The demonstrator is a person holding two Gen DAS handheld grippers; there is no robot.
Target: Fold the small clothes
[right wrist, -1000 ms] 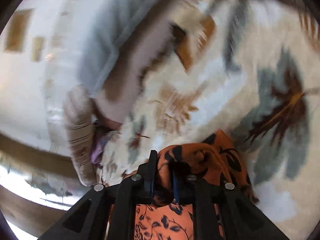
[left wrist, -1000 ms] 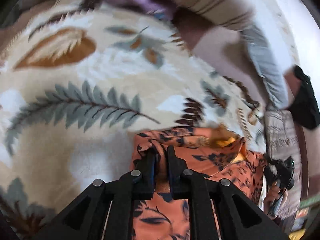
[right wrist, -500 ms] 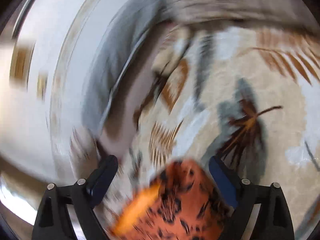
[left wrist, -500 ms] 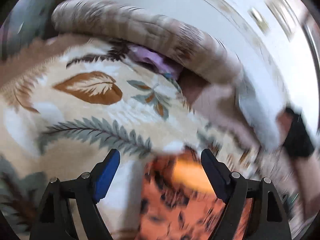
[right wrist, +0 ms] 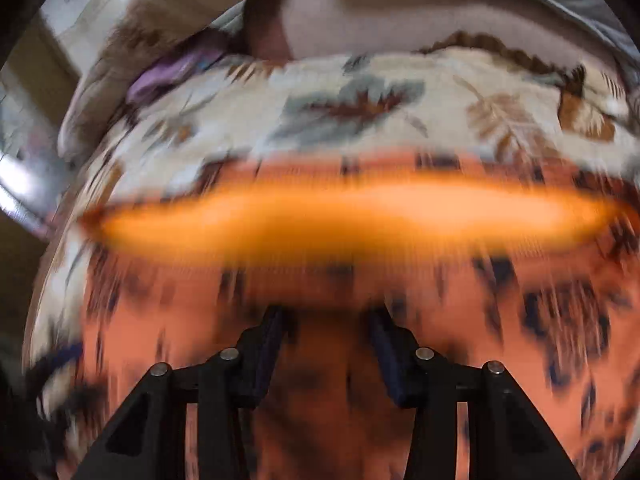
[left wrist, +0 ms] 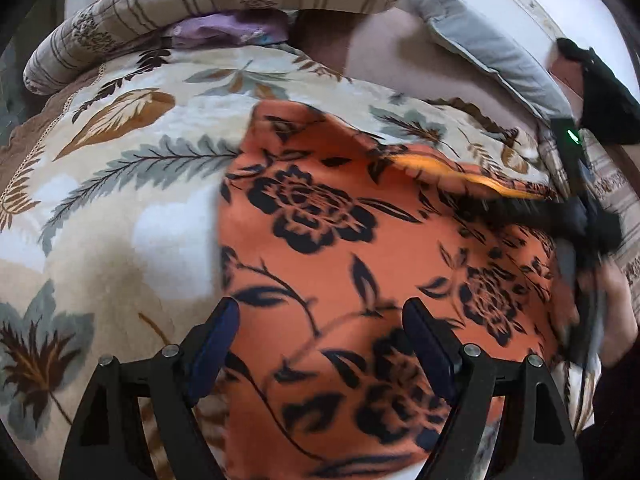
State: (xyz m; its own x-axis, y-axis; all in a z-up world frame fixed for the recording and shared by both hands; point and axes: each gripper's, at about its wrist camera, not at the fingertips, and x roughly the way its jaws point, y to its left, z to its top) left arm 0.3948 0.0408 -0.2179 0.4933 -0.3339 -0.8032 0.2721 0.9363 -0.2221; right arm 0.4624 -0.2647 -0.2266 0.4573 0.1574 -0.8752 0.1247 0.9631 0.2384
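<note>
The orange floral garment (left wrist: 360, 264) now lies spread on the leaf-print blanket (left wrist: 132, 184) of the bed, no longer bunched up in a pinch as it was a second ago. Both tongs have let go of it. The left tongs (left wrist: 320, 344) stand wide open above the near part of the cloth, pads clear of it, where a second earlier they were clamped on a gathered fold. The right tongs (right wrist: 326, 344) opened as well and their jaws are now closing again; the cloth shows between and beneath them, but that view is badly smeared and I cannot tell that the pads press on anything. From the left wrist view they appear at the garment's right edge (left wrist: 576, 216), beside a brighter yellow-orange lining (left wrist: 460, 178) turned up along the far right hem.

So one fold or laydown looks finished, and the right side seems to be reaching for a fresh grip, probably for the next fold. The far hem looks rumpled and may need smoothing.
</note>
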